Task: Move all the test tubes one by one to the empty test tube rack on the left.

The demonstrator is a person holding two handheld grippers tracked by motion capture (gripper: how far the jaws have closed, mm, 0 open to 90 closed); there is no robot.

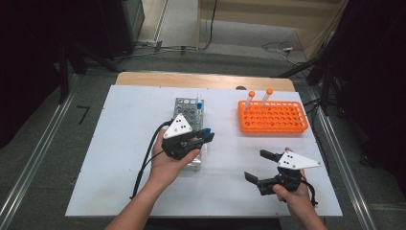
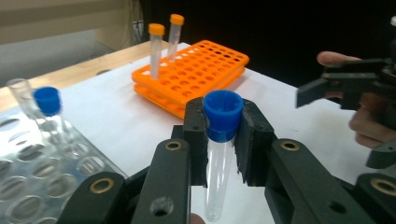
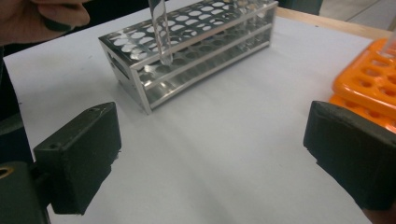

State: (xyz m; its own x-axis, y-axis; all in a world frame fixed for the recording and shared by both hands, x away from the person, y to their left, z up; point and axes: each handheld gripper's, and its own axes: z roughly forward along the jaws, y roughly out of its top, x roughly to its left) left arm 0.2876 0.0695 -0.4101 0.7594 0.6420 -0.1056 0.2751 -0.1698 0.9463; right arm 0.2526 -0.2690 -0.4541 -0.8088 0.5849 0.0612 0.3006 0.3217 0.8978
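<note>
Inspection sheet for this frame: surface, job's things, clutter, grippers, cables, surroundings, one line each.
Surface: white sheet over a wooden table, flat.
Job's things: blue-capped tube held above the metal rack; another blue-capped tube stands in that rack; orange rack holds two orange-capped tubes.
Clutter: nothing seen.
Grippers: left gripper shut on the tube just under its cap; right gripper open, nothing between its jaws.
Cables: black cable trails from the left gripper; floor cables beyond the table.
Surroundings: grey floor, dark stands at both sides.
</note>
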